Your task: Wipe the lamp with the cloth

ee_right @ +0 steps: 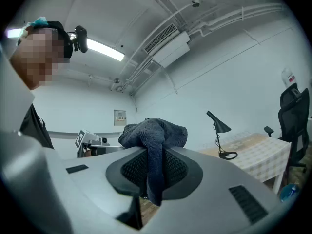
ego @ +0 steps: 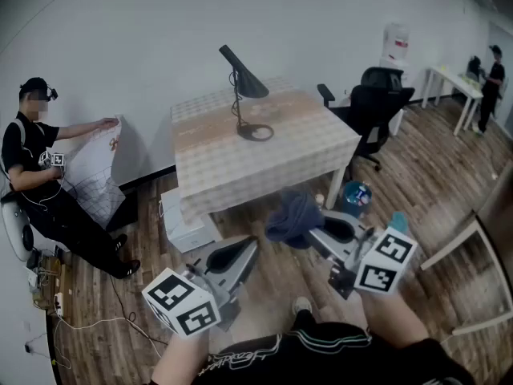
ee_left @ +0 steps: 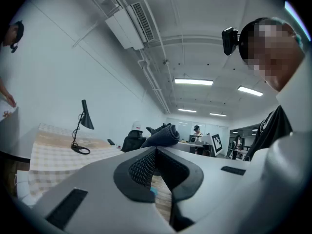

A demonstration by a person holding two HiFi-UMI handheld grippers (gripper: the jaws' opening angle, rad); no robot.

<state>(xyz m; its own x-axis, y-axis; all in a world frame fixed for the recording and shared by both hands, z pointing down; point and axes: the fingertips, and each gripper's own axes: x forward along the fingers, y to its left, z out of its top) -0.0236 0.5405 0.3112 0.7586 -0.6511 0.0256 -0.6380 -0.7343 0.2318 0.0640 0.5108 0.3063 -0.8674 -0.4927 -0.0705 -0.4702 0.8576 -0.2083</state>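
Lamp [ego: 247, 83] first: it is a slim black desk lamp with a cone shade tilted on a thin stem and a ring base. It stands upright near the middle of the checked table [ego: 240, 167], well apart from both grippers, so the step in hand is the approach and no wiping has begun.

The cloth [ego: 294, 217] is a dark blue towel. It is bunched over the tips of the right gripper [ego: 317, 224], whose jaws are clamped on it; in the right gripper view a fold hangs down between the pads. The left gripper [ego: 247, 249] has its jaws closed together with nothing between them.

To do this well, step up to the table edge before reaching, since the lamp sits far in. Lead with the padded bunch of cloth, not the bare jaw tips, and keep the clamp firm so the towel does not slip out.

The lamp looks light and top-heavy, so a sideways push on the shade could likely tip or slide it. Pressing the left gripper down on the ring base first should steady it. Then stroke along the slope of the shade and down the stem, lightly.

An office chair [ego: 377, 103] stands at the table's right side, so the front edge is the freer way in.
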